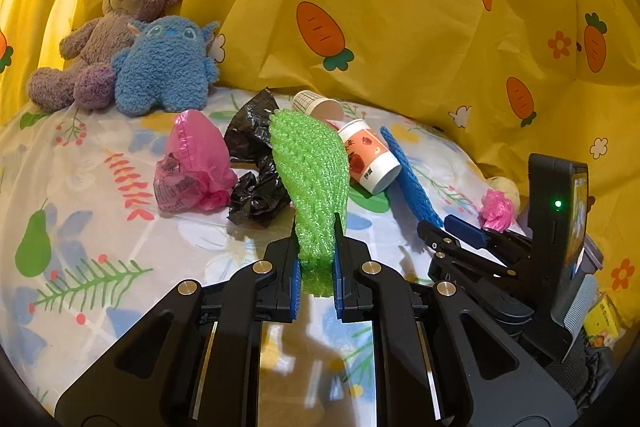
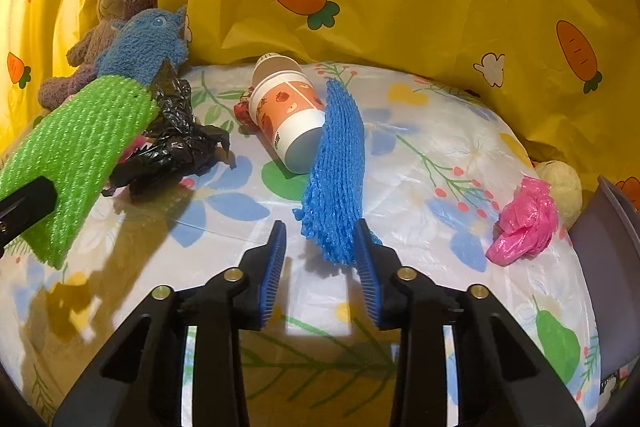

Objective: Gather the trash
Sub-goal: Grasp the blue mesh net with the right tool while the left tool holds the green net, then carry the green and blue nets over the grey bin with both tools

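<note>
Foam netting, green sleeve (image 1: 310,179): the left tool (image 1: 316,263) is clamping its near end, the rest is sticking up toward 12 o'clock, off the bed (image 1: 100,187). It's looking light, soft and squashy, so a pinch at the end is probably enough. The right tool (image 2: 320,259) is straddling the near end of the blue sleeve (image 2: 334,171); only the right pad is touching, jaws not yet closed on it. Paper cup (image 2: 288,119) is lying at 11 o'clock of the blue one, touching it; likely crushable.
</note>
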`<state>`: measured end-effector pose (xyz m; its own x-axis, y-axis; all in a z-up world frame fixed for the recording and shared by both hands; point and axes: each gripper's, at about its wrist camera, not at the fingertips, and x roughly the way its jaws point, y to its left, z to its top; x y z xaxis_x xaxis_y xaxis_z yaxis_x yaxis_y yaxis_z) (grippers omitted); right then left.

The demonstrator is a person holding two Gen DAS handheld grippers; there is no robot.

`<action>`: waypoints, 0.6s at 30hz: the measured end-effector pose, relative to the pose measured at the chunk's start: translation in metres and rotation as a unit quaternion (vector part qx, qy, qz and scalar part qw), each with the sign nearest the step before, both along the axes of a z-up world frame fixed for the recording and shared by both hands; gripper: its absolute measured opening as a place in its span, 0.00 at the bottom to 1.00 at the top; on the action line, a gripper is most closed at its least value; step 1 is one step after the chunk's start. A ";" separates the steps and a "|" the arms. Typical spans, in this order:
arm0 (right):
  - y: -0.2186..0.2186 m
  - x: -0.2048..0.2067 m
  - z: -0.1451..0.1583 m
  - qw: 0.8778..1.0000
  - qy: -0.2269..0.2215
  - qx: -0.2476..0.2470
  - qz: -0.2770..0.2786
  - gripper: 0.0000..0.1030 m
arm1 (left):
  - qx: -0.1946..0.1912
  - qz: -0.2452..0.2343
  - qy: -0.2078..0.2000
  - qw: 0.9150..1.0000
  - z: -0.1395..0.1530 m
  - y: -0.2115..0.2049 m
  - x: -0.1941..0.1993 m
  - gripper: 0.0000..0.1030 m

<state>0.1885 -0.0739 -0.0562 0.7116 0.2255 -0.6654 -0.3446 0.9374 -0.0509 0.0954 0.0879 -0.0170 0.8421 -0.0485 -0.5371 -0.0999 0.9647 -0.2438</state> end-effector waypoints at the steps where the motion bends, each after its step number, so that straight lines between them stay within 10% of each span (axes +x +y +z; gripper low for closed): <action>1: 0.000 0.001 -0.001 1.000 0.003 -0.002 0.001 0.20 | 0.000 -0.001 -0.001 1.000 0.000 0.000 0.000 0.11; 4: -0.002 0.001 0.000 1.000 0.001 -0.002 0.000 0.06 | -0.001 -0.005 -0.002 1.000 0.000 -0.001 -0.002 0.11; 18: -0.054 -0.045 0.036 0.996 -0.073 0.047 -0.031 0.05 | -0.002 -0.009 -0.008 1.000 0.001 -0.004 -0.007 0.11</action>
<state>0.1431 -0.1283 -0.0200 0.8140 0.2345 -0.5314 -0.2818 0.9594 -0.0083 0.0888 0.0837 -0.0158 0.8497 -0.0650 -0.5233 -0.0791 0.9655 -0.2483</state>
